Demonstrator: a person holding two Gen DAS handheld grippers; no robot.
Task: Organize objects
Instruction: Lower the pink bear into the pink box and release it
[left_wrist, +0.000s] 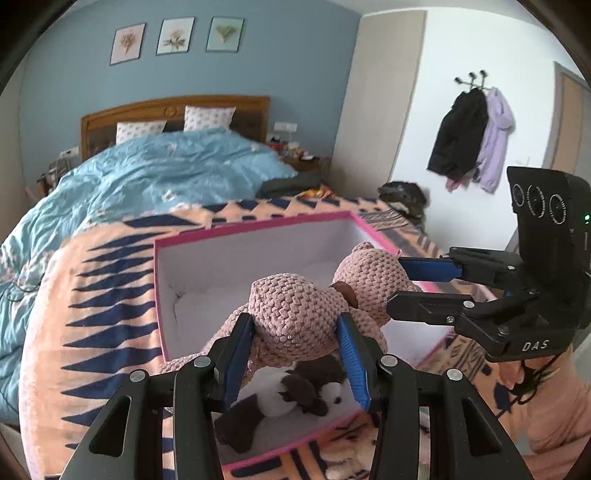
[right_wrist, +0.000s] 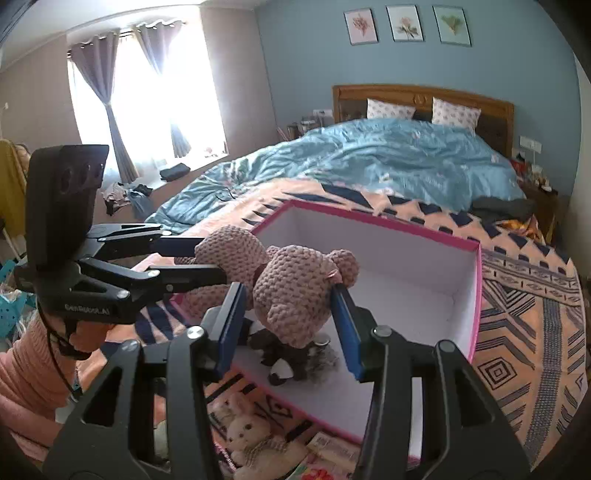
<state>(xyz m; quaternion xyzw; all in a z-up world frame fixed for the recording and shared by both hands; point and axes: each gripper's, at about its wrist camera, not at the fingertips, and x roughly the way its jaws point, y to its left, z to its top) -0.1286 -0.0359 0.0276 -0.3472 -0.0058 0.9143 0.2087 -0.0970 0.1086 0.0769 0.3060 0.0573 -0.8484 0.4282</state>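
Note:
A pink crocheted teddy bear (left_wrist: 295, 314) hangs over the near end of an open pink-edged white box (left_wrist: 207, 236) on the bed. My left gripper (left_wrist: 295, 354) is shut on the bear's body. My right gripper (right_wrist: 288, 317) is shut on the bear's head (right_wrist: 295, 291). The right gripper also shows in the left wrist view (left_wrist: 406, 284), and the left gripper shows in the right wrist view (right_wrist: 207, 262). A dark brown and white plush toy (left_wrist: 295, 398) lies inside the box under the bear; it also shows in the right wrist view (right_wrist: 291, 354).
The box (right_wrist: 476, 295) stands on an orange and navy patterned blanket (right_wrist: 524, 317). A cream plush bunny (right_wrist: 251, 439) and printed papers (right_wrist: 328, 458) lie in front of the box. A blue duvet (left_wrist: 155, 166) covers the far bed.

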